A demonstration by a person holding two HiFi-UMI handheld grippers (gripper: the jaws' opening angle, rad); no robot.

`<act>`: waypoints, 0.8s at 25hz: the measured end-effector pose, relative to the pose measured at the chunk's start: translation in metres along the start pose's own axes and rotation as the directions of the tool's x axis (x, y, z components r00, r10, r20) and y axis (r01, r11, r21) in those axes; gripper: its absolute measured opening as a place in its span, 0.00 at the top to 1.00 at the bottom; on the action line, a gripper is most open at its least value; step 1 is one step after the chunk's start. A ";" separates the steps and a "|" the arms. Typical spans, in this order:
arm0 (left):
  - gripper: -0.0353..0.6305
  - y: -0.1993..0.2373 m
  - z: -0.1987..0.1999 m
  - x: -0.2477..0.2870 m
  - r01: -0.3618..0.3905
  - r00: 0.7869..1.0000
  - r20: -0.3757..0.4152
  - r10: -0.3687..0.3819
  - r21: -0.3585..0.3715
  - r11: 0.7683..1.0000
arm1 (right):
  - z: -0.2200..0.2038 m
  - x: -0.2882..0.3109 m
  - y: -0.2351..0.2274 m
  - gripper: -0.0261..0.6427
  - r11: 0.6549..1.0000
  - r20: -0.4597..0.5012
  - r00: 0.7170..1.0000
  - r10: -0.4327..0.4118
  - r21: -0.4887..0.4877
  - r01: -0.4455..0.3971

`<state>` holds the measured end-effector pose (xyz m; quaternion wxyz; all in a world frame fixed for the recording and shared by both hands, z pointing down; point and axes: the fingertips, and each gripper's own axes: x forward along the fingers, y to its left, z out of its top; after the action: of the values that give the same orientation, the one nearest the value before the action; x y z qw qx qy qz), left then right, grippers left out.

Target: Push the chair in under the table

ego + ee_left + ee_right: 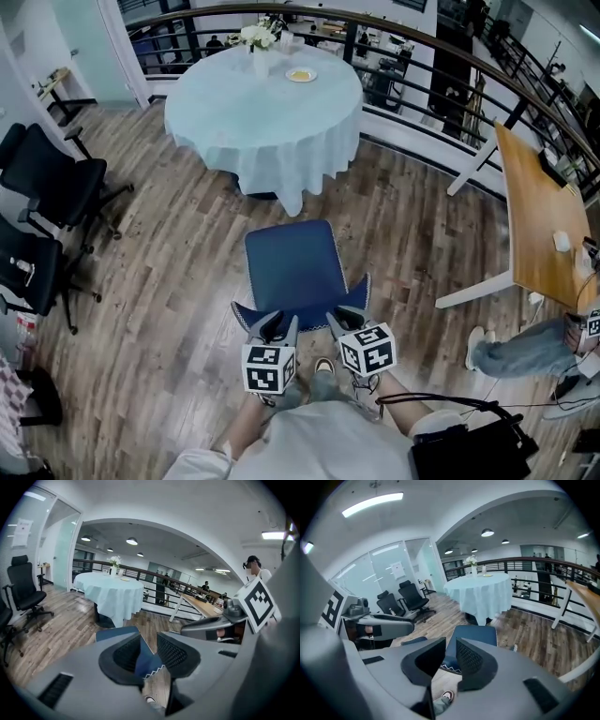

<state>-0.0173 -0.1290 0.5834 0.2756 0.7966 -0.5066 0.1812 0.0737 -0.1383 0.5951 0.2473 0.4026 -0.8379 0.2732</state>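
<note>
One blue chair (291,267) stands on the wooden floor (169,309), apart from the one round table (262,103) with its pale blue cloth. None of the chair is under the table. Its back is towards the person and its seat towards the table. The two grippers hang side by side at the top edge of the chair's back, each carrying one marker cube. The left gripper (270,324) has its jaws a little apart; in the left gripper view the blue back with its white zigzag stitching shows through the gap, and the pads do not look pressed on it. The right gripper (349,319) has its jaws parted by a narrower slit, with the chair seen beyond them and nothing clamped. On the table stand one vase of white flowers (258,37) and one small plate (301,75). Two black office chairs (52,183) stand at the left in the head view, and one wooden desk (534,216) on white legs at the right. Beside that desk are one other person's jeans-clad legs (520,354). A dark curved railing (422,52) runs behind the table
</note>
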 end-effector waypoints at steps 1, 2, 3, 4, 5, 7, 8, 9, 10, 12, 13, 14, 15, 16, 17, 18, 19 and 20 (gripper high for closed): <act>0.76 -0.002 -0.003 0.001 0.015 1.000 -0.022 -0.015 0.013 1.000 | -0.003 0.003 0.003 0.84 0.999 -0.017 0.999 0.032 -0.012 -0.032; 0.72 -0.005 -0.007 0.002 0.030 0.999 -0.046 -0.029 0.031 0.999 | -0.005 0.004 0.005 0.79 0.998 -0.033 0.997 0.065 -0.024 -0.065; 0.68 -0.007 -0.011 0.003 0.047 0.997 -0.071 -0.043 0.054 0.997 | -0.008 0.006 0.008 0.76 0.994 -0.051 0.994 0.096 -0.038 -0.098; 0.65 -0.010 -0.016 0.004 0.066 0.993 -0.098 -0.058 0.078 0.995 | -0.010 0.007 0.011 0.73 0.990 -0.069 0.990 0.125 -0.057 -0.129; 0.63 -0.012 -0.020 0.005 0.086 0.989 -0.126 -0.073 0.104 0.991 | -0.012 0.008 0.013 0.70 0.984 -0.090 0.985 0.150 -0.081 -0.158; 0.59 -0.013 -0.029 0.006 0.124 0.979 -0.179 -0.095 0.156 0.980 | -0.016 0.010 0.015 0.65 0.968 -0.134 0.973 0.189 -0.139 -0.208; 0.57 -0.013 -0.034 0.007 0.138 0.974 -0.204 -0.099 0.187 0.973 | -0.018 0.010 0.016 0.64 0.959 -0.159 0.966 0.204 -0.168 -0.230; 0.55 -0.012 -0.037 0.007 0.148 0.969 -0.229 -0.097 0.220 0.964 | -0.020 0.011 0.016 0.62 0.948 -0.186 0.959 0.215 -0.197 -0.250; 0.54 -0.011 -0.041 0.008 0.156 0.963 -0.253 -0.091 0.255 0.954 | -0.022 0.011 0.015 0.61 0.936 -0.213 0.951 0.222 -0.227 -0.269; 0.52 -0.010 -0.046 0.009 0.180 0.951 -0.300 -0.081 0.318 0.931 | -0.028 0.011 0.014 0.59 0.907 -0.270 0.936 0.224 -0.293 -0.302; 0.51 -0.009 -0.050 0.009 0.196 0.942 -0.325 -0.079 0.346 0.918 | -0.031 0.012 0.013 0.59 0.890 -0.299 0.928 0.221 -0.328 -0.317; 0.51 -0.008 -0.054 0.010 0.214 0.933 -0.351 -0.078 0.370 0.904 | -0.035 0.013 0.012 0.59 0.871 -0.327 0.919 0.218 -0.360 -0.334; 0.51 -0.007 -0.058 0.012 0.230 0.924 -0.374 -0.076 0.390 0.892 | -0.038 0.013 0.012 0.59 0.852 -0.358 0.909 0.215 -0.386 -0.354; 0.51 -0.006 -0.061 0.014 0.243 0.917 -0.393 -0.072 0.405 0.881 | -0.042 0.014 0.012 0.59 0.833 -0.390 0.896 0.212 -0.407 -0.374; 0.51 -0.004 -0.063 0.017 0.251 0.910 -0.409 -0.067 0.416 0.874 | -0.045 0.015 0.011 0.59 0.815 -0.420 0.884 0.205 -0.427 -0.392; 0.51 -0.003 -0.065 0.021 0.255 0.905 -0.421 -0.060 0.423 0.870 | -0.048 0.017 0.009 0.59 0.796 -0.446 0.873 0.195 -0.449 -0.407; 0.51 -0.001 -0.068 0.024 0.256 0.901 -0.430 -0.054 0.427 0.867 | -0.051 0.020 0.007 0.59 0.776 -0.466 0.866 0.180 -0.474 -0.416; 0.51 0.001 -0.070 0.027 0.256 0.897 -0.438 -0.049 0.428 0.867 | -0.054 0.023 0.005 0.59 0.756 -0.480 0.862 0.161 -0.501 -0.420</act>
<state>-0.0073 -0.1050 0.6537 0.1863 0.8212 -0.3103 0.4412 0.0672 -0.1123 0.6471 0.4824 0.1008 -0.8628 0.1125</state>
